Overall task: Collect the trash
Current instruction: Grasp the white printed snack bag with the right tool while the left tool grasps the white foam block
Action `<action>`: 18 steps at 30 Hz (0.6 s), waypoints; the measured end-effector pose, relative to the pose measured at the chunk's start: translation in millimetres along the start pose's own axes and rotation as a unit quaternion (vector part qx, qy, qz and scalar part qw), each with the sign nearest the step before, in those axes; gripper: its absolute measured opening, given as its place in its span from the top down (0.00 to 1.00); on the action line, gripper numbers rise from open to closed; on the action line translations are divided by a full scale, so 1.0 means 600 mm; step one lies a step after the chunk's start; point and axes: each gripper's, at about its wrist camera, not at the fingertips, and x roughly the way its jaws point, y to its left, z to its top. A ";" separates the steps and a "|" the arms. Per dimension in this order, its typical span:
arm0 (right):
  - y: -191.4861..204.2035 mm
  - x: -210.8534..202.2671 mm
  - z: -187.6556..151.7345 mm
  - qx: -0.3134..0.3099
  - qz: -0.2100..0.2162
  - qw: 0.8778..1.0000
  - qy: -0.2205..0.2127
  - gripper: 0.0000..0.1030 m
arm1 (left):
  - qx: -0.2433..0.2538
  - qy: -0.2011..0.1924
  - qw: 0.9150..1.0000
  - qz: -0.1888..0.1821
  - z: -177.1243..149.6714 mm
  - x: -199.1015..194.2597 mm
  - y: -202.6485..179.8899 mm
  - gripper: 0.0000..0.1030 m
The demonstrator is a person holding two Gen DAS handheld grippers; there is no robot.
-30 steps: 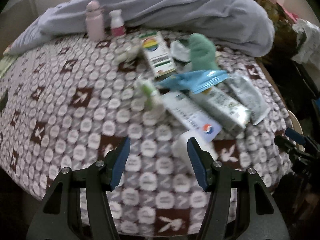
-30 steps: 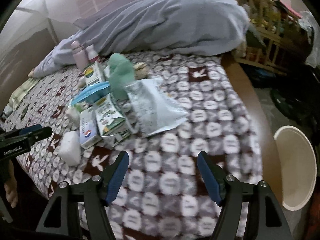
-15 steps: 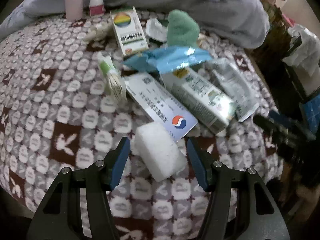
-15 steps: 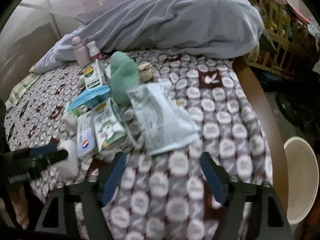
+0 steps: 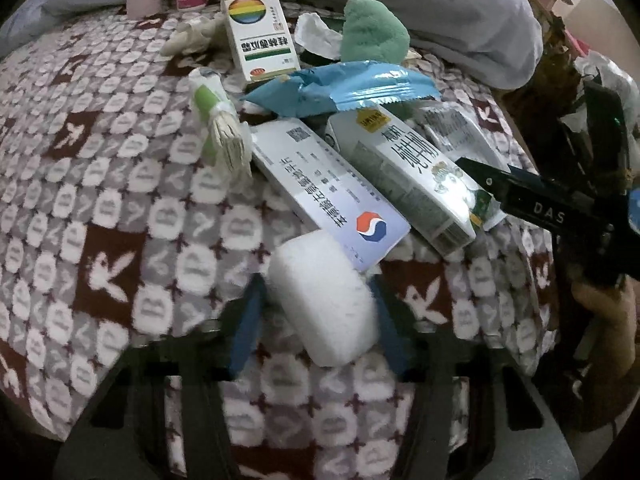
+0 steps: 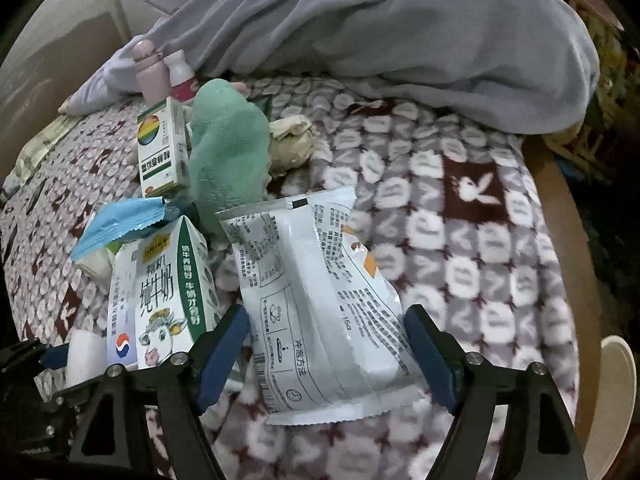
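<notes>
1. Now my left gripper (image 5: 312, 320) has closed in from a second ago: its open jaws straddle the white foam block (image 5: 320, 312) on the bed blanket (image 5: 100, 200), not yet squeezing.
2. My right gripper (image 6: 326, 352) has also advanced; its jaws stand wide around the white pouch (image 6: 320, 312).
3. So both grabs look ready.
4. The cream bin (image 6: 616, 396) beside the bed shows nothing inside from here; the milk carton (image 6: 168, 300) and other litter lie unsorted.

Milk carton (image 6: 168, 292) left of pouch (image 6: 320, 312) — plush toy (image 6: 228, 160) behind both.
</notes>
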 end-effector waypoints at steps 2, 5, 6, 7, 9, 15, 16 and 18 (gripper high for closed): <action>-0.008 -0.012 -0.006 0.013 0.000 1.000 -0.012 0.48 | -0.003 -0.002 1.000 -0.004 0.000 -0.005 0.001 0.68; -0.022 -0.050 -0.017 0.033 0.019 0.999 -0.038 0.60 | 0.001 -0.011 1.000 -0.009 -0.001 -0.023 -0.001 0.71; -0.026 -0.066 -0.023 0.036 0.022 0.998 -0.048 0.60 | 0.009 -0.018 1.000 -0.007 -0.001 -0.033 -0.006 0.71; -0.028 -0.077 -0.026 0.036 0.023 0.998 -0.052 0.61 | 0.014 -0.021 1.000 -0.005 -0.002 -0.039 -0.007 0.71; -0.028 -0.092 -0.034 0.036 0.025 0.997 -0.056 0.64 | 0.020 -0.031 0.999 -0.001 -0.003 -0.052 -0.012 0.71; -0.027 -0.100 -0.045 0.043 0.021 0.998 -0.049 0.51 | 0.026 -0.039 0.999 -0.001 -0.003 -0.070 -0.020 0.71; -0.025 -0.093 -0.044 0.043 0.009 0.998 -0.042 0.38 | 0.027 -0.039 0.999 0.000 -0.003 -0.071 -0.022 0.71; -0.021 -0.085 -0.044 0.035 0.005 0.999 -0.038 0.31 | 0.029 -0.039 0.999 0.001 -0.007 -0.070 -0.025 0.71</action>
